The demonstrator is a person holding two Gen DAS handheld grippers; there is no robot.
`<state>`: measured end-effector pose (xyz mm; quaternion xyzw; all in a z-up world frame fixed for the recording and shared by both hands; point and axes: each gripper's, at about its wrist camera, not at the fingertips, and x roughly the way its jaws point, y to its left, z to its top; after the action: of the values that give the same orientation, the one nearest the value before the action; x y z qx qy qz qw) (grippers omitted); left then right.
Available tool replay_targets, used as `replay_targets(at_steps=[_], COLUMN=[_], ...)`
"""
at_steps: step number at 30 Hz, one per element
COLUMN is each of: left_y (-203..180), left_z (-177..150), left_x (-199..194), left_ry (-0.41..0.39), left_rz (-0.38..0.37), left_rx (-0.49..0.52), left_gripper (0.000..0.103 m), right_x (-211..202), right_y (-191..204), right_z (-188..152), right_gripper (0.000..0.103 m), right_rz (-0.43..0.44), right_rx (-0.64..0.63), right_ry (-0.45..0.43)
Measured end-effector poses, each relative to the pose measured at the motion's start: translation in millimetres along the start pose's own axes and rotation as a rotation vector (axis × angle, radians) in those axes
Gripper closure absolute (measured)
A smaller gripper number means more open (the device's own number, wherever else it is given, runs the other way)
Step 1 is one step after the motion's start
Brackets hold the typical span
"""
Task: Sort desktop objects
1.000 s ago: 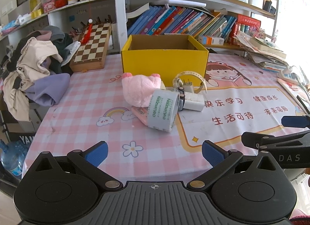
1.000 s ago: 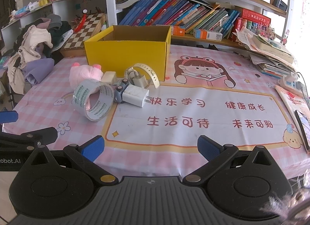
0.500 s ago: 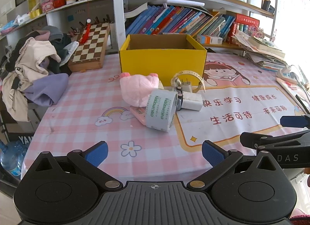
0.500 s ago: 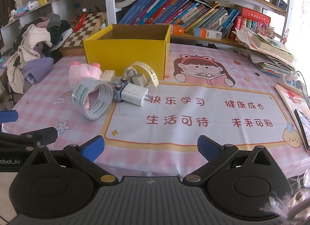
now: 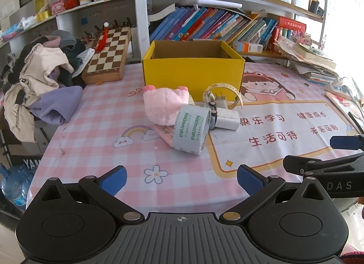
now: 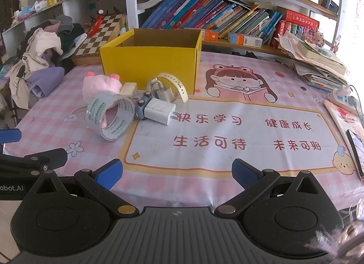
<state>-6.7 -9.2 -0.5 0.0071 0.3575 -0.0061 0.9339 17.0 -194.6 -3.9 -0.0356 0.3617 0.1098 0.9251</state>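
An open yellow box [image 5: 193, 70] [image 6: 150, 64] stands at the back of the table. In front of it lies a cluster: a pink plush toy [image 5: 166, 105] [image 6: 100, 86], a roll of clear tape [image 5: 191, 132] [image 6: 110, 117], a white charger [image 5: 227, 119] [image 6: 160, 111], a small grey toy car [image 6: 141, 107], a smaller white plug [image 6: 165, 93] and a cream watch strap [image 5: 224, 90] [image 6: 175, 83]. My left gripper [image 5: 180, 181] is open and empty near the table's front edge. My right gripper [image 6: 176, 173] is open and empty, to its right.
A chessboard [image 5: 109, 53] and a heap of clothes [image 5: 43, 77] lie at the left. Bookshelves [image 5: 216, 27] run behind the box. Stacked papers [image 6: 318, 64], a power strip [image 6: 345, 97] and a phone [image 6: 357, 148] sit at the right. A printed mat [image 6: 227, 132] covers the table's middle.
Both grippers have drawn back slightly from the objects; the cluster looks a little farther away. Nothing was grasped or moved.
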Motion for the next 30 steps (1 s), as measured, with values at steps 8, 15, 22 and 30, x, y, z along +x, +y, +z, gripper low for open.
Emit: replay_targets(at_steps=[8, 15, 22, 30], left_y=[1, 4, 7, 12], left_z=[0, 2, 10, 21], left_x=[0, -4, -1, 10], left_ry=[-0.001, -0.024, -0.049, -0.05], left_rz=[-0.001, -0.009, -0.007, -0.017], left_rx=[0.003, 0.011, 0.007, -0.022], left_gripper=[0.0, 0.0, 0.0, 0.0], right_x=[-1, -1, 0, 12], right_y=[2, 7, 9, 6], right_z=[1, 8, 19, 31], right_gripper=[0.0, 0.0, 0.0, 0.0], right_rz=[-0.005, 0.0, -0.005, -0.002], right_rx=[0.0, -0.01, -0.024, -0.033], right_ry=[-0.002, -0.016, -0.037, -0.027])
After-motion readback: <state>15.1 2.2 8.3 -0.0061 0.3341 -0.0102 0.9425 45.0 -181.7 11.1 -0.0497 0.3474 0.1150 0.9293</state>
